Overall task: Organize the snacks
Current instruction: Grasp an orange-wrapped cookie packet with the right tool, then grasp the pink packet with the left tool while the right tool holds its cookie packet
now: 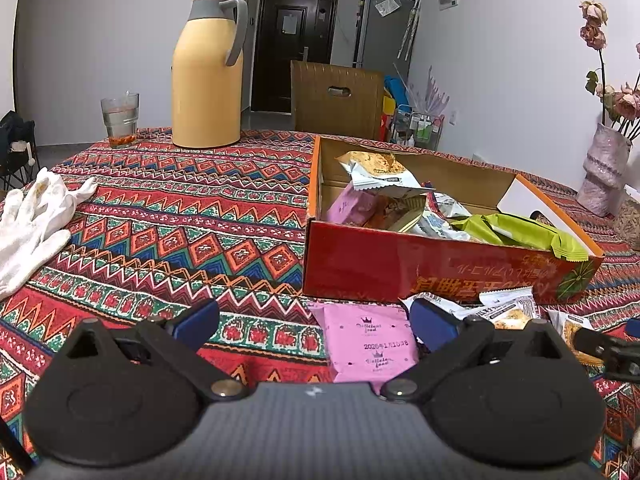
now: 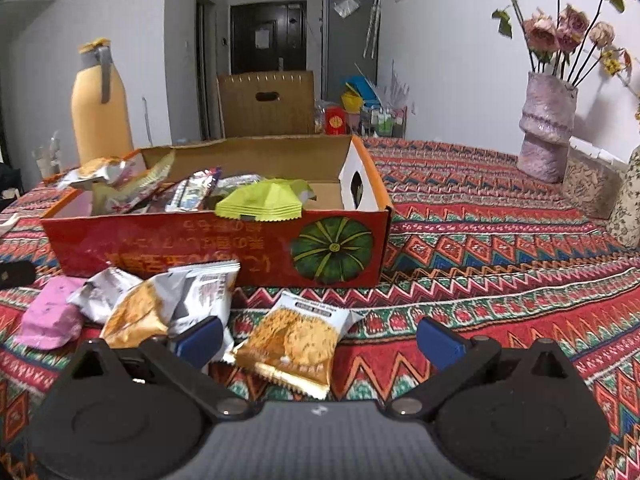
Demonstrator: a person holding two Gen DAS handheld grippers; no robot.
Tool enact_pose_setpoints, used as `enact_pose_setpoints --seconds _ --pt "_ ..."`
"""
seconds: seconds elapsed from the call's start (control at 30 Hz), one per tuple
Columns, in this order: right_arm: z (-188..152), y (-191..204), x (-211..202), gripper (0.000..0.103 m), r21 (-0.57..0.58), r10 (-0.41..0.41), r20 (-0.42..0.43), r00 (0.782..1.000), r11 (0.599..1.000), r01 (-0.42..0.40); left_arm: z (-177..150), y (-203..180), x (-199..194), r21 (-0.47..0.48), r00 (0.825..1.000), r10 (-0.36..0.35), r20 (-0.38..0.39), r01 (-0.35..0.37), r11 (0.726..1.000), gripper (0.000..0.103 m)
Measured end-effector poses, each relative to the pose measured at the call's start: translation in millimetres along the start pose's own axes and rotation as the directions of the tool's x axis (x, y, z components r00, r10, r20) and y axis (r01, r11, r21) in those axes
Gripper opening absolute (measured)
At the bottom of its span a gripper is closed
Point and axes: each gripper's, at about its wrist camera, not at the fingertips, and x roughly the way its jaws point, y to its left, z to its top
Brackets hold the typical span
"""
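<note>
- Left hand-held gripper (image 1: 314,330): fingers apart, empty, pink snack packet (image 1: 370,344) between them on the worktop (image 1: 168,216).
- Right hand-held gripper (image 2: 320,338): fingers apart, over a golden biscuit packet (image 2: 294,346).
- Red box (image 2: 216,248): holds snacks, just beyond.

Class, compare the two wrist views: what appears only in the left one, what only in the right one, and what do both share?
Only the left view shows the white gloves. Only the right view shows the pumpkin picture on the box and the cracker packet between the open right tool. Both show the red box, yellow jug, pink packet, vase and patterned tablecloth.
</note>
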Motion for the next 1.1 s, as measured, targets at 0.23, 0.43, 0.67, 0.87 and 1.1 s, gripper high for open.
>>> enact_pose_setpoints --seconds 0.23,0.43,0.67,0.87,1.1 --pt "7 3 37 0.08 0.035 -0.013 -0.104 0.994 0.999 0.017 0 2 2 -0.012 1.0 -0.006 -0.015 0.006 1.0 0.103" --pt "3 3 30 0.042 0.025 0.015 -0.076 0.997 1.0 -0.013 1 2 4 -0.016 1.0 -0.013 -0.024 0.012 1.0 0.103" --pt "-9 -2 3 0.039 0.035 0.011 0.025 1.0 0.999 -0.012 0 2 8 -0.02 0.999 -0.013 -0.042 0.012 1.0 0.103" --pt "-15 -14 -13 0.04 0.093 0.005 0.115 0.993 0.996 -0.016 -1 3 12 -0.024 0.997 -0.016 -0.069 0.014 1.0 0.103" --pt "-18 -15 -12 0.04 0.103 0.018 0.142 0.99 0.994 -0.033 -1 -6 18 0.013 0.989 -0.021 -0.149 0.023 1.0 0.103"
